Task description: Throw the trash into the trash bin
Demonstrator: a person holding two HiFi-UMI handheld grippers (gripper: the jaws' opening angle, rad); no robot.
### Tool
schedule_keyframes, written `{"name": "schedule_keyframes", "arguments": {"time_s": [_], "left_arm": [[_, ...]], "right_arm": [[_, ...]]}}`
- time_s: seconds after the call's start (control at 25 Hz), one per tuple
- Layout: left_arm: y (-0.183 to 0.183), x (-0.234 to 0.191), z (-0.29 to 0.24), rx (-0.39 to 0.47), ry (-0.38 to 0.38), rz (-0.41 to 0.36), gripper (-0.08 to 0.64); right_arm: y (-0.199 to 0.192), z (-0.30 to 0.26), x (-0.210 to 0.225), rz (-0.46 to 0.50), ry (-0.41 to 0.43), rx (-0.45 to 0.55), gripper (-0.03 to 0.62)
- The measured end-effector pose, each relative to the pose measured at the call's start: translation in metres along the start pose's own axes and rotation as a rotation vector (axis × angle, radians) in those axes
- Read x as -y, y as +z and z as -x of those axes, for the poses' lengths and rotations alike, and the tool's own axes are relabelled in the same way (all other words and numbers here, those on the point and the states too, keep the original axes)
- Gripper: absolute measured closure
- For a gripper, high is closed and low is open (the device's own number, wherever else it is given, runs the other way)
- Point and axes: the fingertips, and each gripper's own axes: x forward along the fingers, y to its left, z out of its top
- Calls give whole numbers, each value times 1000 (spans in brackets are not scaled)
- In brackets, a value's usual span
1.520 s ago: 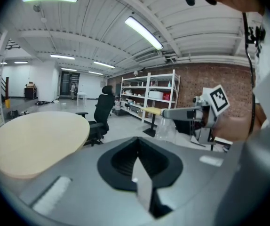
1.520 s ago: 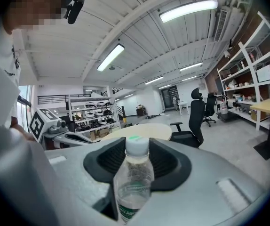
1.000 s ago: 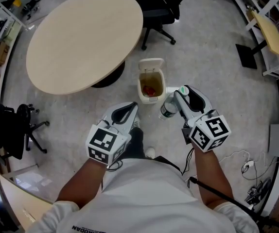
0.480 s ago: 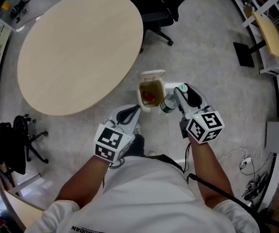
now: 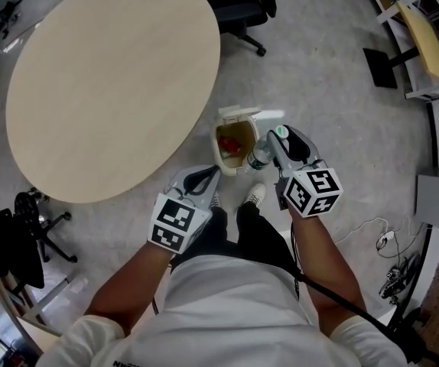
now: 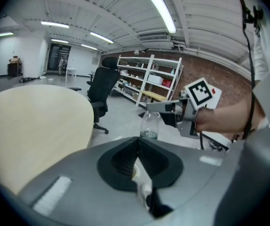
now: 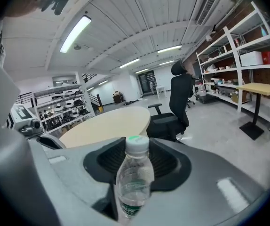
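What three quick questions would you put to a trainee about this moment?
1. True or false: the left gripper holds trash.
2. What stands between the right gripper's jaws? A, a can; B, a clear bottle; C, a paper cup.
3. Is the trash bin open or lidded shut?
Key: 1 false, its jaws are together with nothing in them; 2 B; 3 open.

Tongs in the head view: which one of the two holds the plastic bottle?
The right tongs, closed on the clear bottle with a green cap; the left tongs are shut and empty.
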Motion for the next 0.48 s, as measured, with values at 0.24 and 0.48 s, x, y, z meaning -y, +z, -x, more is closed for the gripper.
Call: {"name": "schedule_keyframes", "arguments": {"time_s": [0.24,0.48], "left_arm": [[-31,-7,-25,-57,-4,26,552],[-55,-20,-58,-123,8,6,552]], "right_arm": [[-48,-29,11,-58,-12,-45,439],[-94,-66,37,-92,-28,-82,439]]}}
